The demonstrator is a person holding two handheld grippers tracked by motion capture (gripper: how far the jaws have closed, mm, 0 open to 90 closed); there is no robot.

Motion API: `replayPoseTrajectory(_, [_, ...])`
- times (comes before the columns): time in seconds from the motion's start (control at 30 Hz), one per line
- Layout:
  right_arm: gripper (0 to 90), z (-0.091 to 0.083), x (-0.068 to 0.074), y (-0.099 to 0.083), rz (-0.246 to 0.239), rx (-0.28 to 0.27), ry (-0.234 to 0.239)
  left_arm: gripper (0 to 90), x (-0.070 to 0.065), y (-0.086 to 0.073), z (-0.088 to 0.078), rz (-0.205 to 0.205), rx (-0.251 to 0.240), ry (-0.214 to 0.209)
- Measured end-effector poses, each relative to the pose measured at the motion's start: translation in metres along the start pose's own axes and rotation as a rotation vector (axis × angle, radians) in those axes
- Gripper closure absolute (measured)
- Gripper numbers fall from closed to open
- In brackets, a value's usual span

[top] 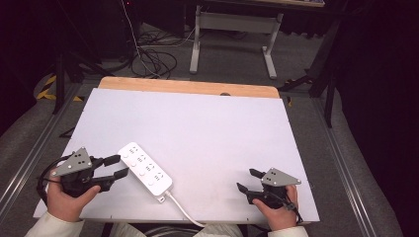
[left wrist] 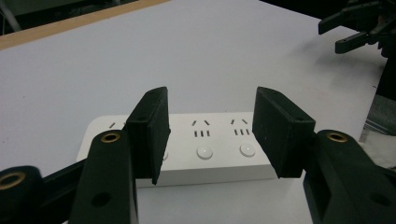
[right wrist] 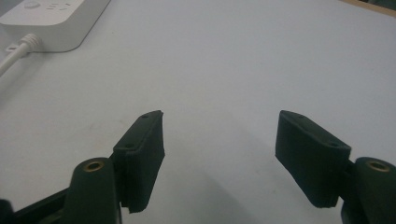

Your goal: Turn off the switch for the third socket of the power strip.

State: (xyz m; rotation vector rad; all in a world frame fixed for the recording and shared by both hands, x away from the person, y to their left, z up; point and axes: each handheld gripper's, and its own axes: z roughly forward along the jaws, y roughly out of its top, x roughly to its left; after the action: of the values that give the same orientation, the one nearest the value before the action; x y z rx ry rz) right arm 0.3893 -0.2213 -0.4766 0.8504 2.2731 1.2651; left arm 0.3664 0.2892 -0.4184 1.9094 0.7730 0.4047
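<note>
A white power strip (top: 146,171) with several sockets and round buttons lies slantwise on the white board, its white cable (top: 184,212) running off the near edge. My left gripper (top: 116,166) is open just left of the strip's far end, jaws pointing at it. In the left gripper view the strip (left wrist: 205,144) lies crosswise just beyond the open jaws. My right gripper (top: 247,179) rests open near the board's front right, nothing between its fingers. The strip's cable end (right wrist: 51,23) shows at the top left of the right gripper view.
The white board (top: 197,118) lies on a wooden table (top: 188,87). Beyond it stand a white desk frame (top: 232,29), loose cables (top: 153,59) on the grey floor and black tripod legs at both sides.
</note>
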Motion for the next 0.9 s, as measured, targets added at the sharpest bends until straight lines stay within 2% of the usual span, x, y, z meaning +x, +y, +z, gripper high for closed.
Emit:
replayPoseTrajectory(0.17, [33.3,0.000,0.000,-0.001,0.001,0.006,0.000,46.4,0.002,0.004,0.004,0.015,0.009,0.001])
replayPoseTrajectory(0.27, [33.3,0.000,-0.001,-0.001,0.003,0.008,-0.002,46.4,0.002,0.007,0.007,0.008,0.013,-0.008])
replayPoseTrajectory(0.4, [33.5,0.001,0.000,-0.001,-0.001,0.009,0.001,46.6,0.002,0.012,0.012,0.026,0.020,-0.003])
replayPoseTrajectory(0.57, [33.5,0.000,-0.001,-0.001,-0.001,0.009,0.000,51.0,0.002,0.014,0.013,0.020,0.032,-0.010])
replayPoseTrajectory(0.67, [33.5,0.001,0.000,-0.001,-0.004,0.010,0.002,59.5,0.005,0.015,0.015,-0.010,0.045,-0.023])
replayPoseTrajectory(0.73, [33.5,0.001,0.000,-0.001,-0.005,0.012,0.002,63.7,0.007,0.016,0.016,-0.013,0.041,-0.024])
replayPoseTrajectory(0.8, [33.5,0.001,0.000,-0.001,-0.006,0.012,0.002,66.1,0.010,0.017,0.019,-0.026,0.048,-0.044])
replayPoseTrajectory(0.83, [33.5,0.001,0.000,-0.001,-0.006,0.012,0.001,70.7,0.011,0.017,0.020,-0.031,0.056,-0.051])
replayPoseTrajectory(0.87, [33.5,0.001,0.000,-0.001,-0.006,0.012,0.001,70.7,0.012,0.018,0.022,-0.023,0.065,-0.050])
replayPoseTrajectory(0.9, [33.5,0.001,0.000,-0.001,-0.006,0.013,0.001,74.9,0.013,0.018,0.023,-0.020,0.070,-0.045])
